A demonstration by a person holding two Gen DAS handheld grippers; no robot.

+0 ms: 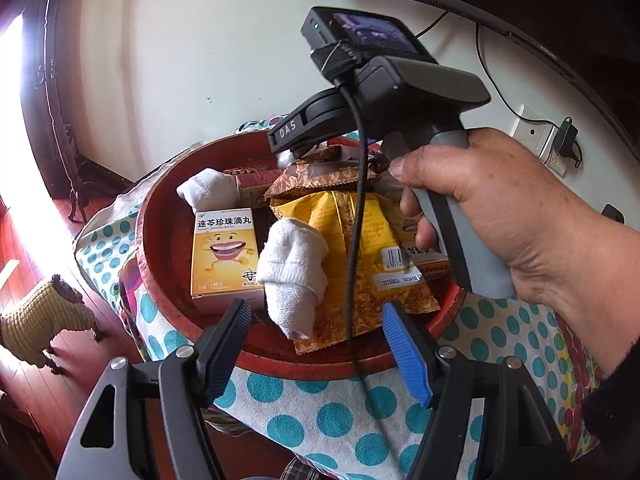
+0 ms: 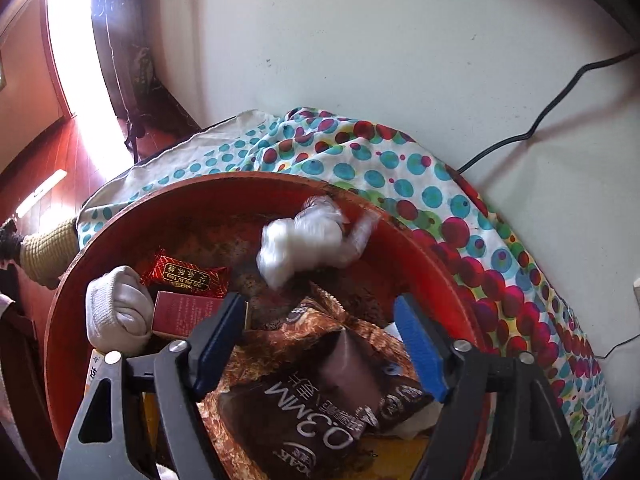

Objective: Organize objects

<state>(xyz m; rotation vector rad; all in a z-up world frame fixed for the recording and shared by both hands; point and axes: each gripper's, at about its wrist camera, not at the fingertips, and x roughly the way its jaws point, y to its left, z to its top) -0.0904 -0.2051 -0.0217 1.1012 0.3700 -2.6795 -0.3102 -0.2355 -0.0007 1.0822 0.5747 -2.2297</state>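
Note:
A round red tray (image 1: 160, 240) on a polka-dot cloth holds a yellow medicine box (image 1: 224, 252), two rolled white socks (image 1: 294, 276) (image 1: 208, 190), a yellow snack bag (image 1: 360, 240) and brown packets. My left gripper (image 1: 316, 340) is open and empty at the tray's near rim. The right gripper body (image 1: 400, 92), held by a hand, hovers over the tray's far side. In the right wrist view my right gripper (image 2: 320, 344) is open and empty above a brown packet (image 2: 320, 404). A blurred clear plastic bag with white contents (image 2: 308, 240) is by the far rim (image 2: 360, 196).
In the right wrist view a red candy wrapper (image 2: 184, 276), a red box (image 2: 180, 314) and a white sock (image 2: 116, 308) lie at the tray's left. A wall with cables and a socket (image 1: 536, 132) stands behind. A dog in a knitted coat (image 1: 40, 316) stands on the floor, left.

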